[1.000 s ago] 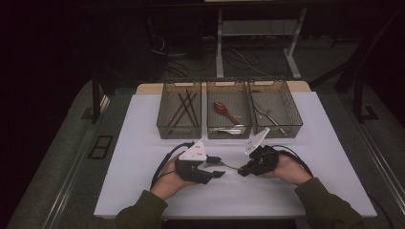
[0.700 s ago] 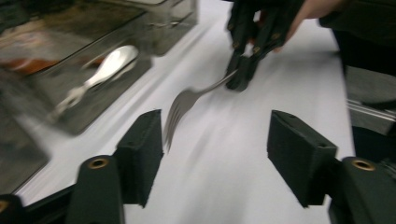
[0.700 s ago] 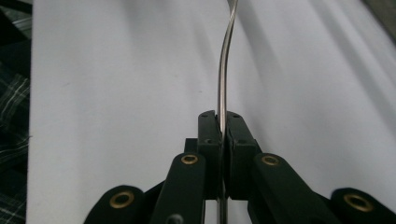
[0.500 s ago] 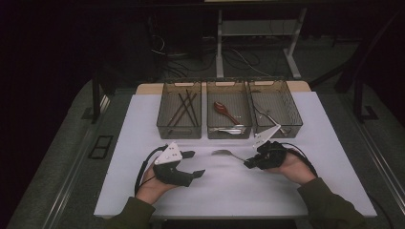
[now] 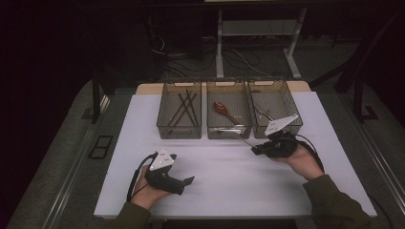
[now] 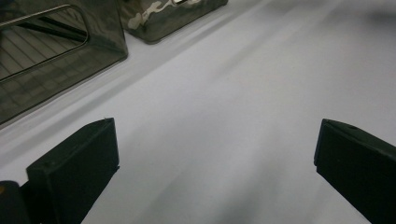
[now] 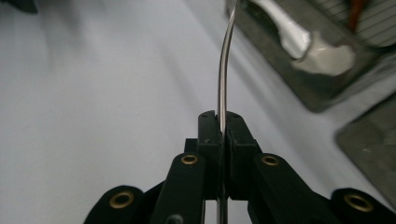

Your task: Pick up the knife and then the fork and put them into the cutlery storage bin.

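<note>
My right gripper (image 5: pixel 256 150) is shut on the thin handle of a metal utensil (image 5: pixel 244 140), just in front of the middle and right bins. In the right gripper view the handle (image 7: pixel 224 60) rises edge-on from between the shut jaws (image 7: pixel 222 122) and curves toward the middle bin's front wall (image 7: pixel 299 70); its far end is out of sight. My left gripper (image 5: pixel 184 170) lies low on the white mat near the front left, jaws wide open. Between those jaws (image 6: pixel 215 154) there is only bare mat.
Three clear bins stand in a row at the back of the white mat (image 5: pixel 229 181). The left bin (image 5: pixel 179 132) holds dark chopsticks (image 5: pixel 184 107), the middle bin (image 5: pixel 229 135) a brown spoon (image 5: pixel 224 109), the right bin (image 5: pixel 286 102) some thin metal pieces.
The left gripper has pulled back toward the front left of the mat. The right gripper has carried the metal utensil right and forward, up to the bins.
</note>
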`<state>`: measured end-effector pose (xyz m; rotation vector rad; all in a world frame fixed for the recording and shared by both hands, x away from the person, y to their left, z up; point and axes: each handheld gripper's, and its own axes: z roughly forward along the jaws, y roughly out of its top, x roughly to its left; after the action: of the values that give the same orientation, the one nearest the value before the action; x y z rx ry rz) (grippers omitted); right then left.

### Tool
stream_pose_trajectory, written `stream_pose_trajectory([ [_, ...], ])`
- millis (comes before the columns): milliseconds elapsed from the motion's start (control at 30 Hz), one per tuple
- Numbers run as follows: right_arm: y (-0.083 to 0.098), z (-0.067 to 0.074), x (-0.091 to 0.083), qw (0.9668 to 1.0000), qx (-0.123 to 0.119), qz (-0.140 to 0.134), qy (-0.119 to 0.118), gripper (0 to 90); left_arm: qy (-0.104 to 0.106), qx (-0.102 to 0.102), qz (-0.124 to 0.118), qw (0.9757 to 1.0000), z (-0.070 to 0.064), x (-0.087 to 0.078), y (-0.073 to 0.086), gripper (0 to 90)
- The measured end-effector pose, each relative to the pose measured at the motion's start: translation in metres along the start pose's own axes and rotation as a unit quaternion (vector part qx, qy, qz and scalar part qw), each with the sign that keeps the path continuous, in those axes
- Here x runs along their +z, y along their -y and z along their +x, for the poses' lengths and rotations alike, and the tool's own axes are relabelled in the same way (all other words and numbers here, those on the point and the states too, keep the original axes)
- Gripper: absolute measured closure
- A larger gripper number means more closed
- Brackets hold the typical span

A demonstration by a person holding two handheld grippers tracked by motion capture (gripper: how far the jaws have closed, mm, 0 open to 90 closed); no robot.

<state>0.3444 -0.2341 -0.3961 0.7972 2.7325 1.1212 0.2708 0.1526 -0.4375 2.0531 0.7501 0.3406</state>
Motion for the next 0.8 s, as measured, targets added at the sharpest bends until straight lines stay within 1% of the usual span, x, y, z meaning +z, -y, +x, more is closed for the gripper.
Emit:
stream_pose_trajectory([
  [100,-0.002,-0.007,-0.009,0.9997,0.011,-0.017,0.009,86.1,0.001,0.003,0.0,1.0,0.0,0.002,0.0,0.0],
  [133,-0.003,-0.009,-0.012,0.9995,0.017,-0.022,0.015,86.1,0.002,0.004,0.002,1.0,0.0,0.002,0.0,0.0],
  [267,-0.005,-0.017,-0.02,0.9987,0.026,-0.033,0.029,86.1,0.009,0.004,0.005,0.9999,0.001,0.003,0.001,0.0],
  [400,-0.007,-0.027,-0.029,0.997,0.046,-0.042,0.046,86.1,0.012,0.003,0.006,0.9999,0.001,0.004,0.001,0.0],
  [433,-0.007,-0.029,-0.031,0.9968,0.046,-0.043,0.049,86.1,0.014,0.003,0.005,0.9999,0.0,0.004,0.0,0.0],
  [500,-0.009,-0.035,-0.036,0.9955,0.057,-0.046,0.06,86.1,0.013,0.006,0.004,0.9999,0.0,0.004,0.0,0.0],
  [633,-0.012,-0.046,-0.044,0.9923,0.074,-0.062,0.078,86.1,0.015,0.008,0.003,0.9999,0.0,0.004,0.0,0.0],
  [733,-0.014,-0.055,-0.049,0.9897,0.086,-0.068,0.092,86.1,0.014,0.01,0.002,0.9999,0.0,0.004,0.0,0.0],
  [800,-0.015,-0.06,-0.05,0.9882,0.095,-0.066,0.1,86.1,0.013,0.009,0.001,0.9999,0.0,0.003,0.0,0.0],
])
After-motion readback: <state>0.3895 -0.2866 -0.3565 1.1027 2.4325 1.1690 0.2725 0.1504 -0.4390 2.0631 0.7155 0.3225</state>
